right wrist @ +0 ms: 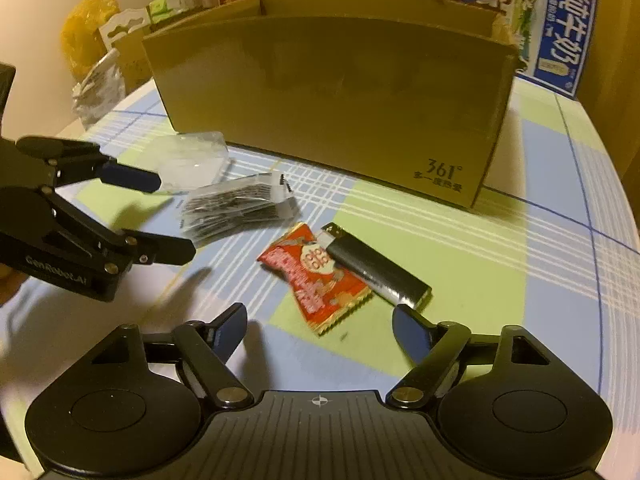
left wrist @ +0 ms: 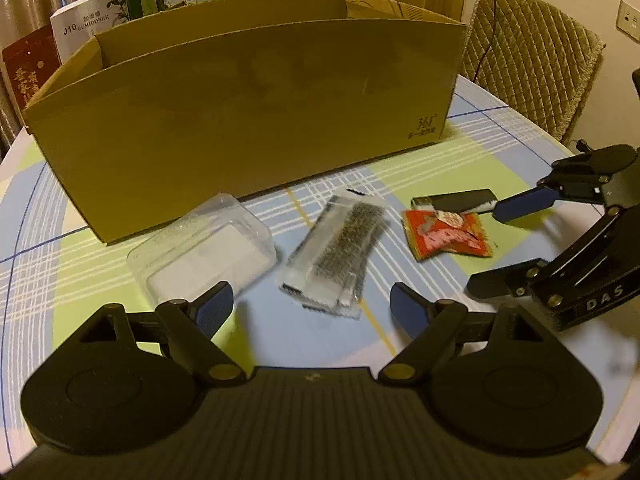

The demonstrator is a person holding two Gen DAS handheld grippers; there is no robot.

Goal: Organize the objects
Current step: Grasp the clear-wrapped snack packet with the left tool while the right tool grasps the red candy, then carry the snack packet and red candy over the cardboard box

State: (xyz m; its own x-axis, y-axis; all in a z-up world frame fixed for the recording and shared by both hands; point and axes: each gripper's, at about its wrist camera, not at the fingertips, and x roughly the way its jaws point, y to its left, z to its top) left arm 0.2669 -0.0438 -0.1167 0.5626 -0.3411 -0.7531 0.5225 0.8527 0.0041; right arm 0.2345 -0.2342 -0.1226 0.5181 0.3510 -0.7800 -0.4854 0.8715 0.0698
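Note:
A large open cardboard box (left wrist: 240,108) (right wrist: 332,92) stands at the back of the table. In front of it lie a clear plastic case (left wrist: 204,248) (right wrist: 192,160), a clear packet of dark bits (left wrist: 336,252) (right wrist: 236,208), a red snack packet (left wrist: 444,234) (right wrist: 316,276) and a black lighter (left wrist: 456,200) (right wrist: 372,266). My left gripper (left wrist: 312,312) (right wrist: 168,216) is open just short of the dark packet, holding nothing. My right gripper (right wrist: 320,330) (left wrist: 488,248) is open close in front of the red packet and the lighter, also holding nothing.
A checked blue, green and white cloth (right wrist: 500,248) covers the round table. Printed cartons (right wrist: 560,36) and books (left wrist: 88,20) stand behind the box. A padded chair (left wrist: 528,56) is at the far right, bags (right wrist: 88,32) at the far left.

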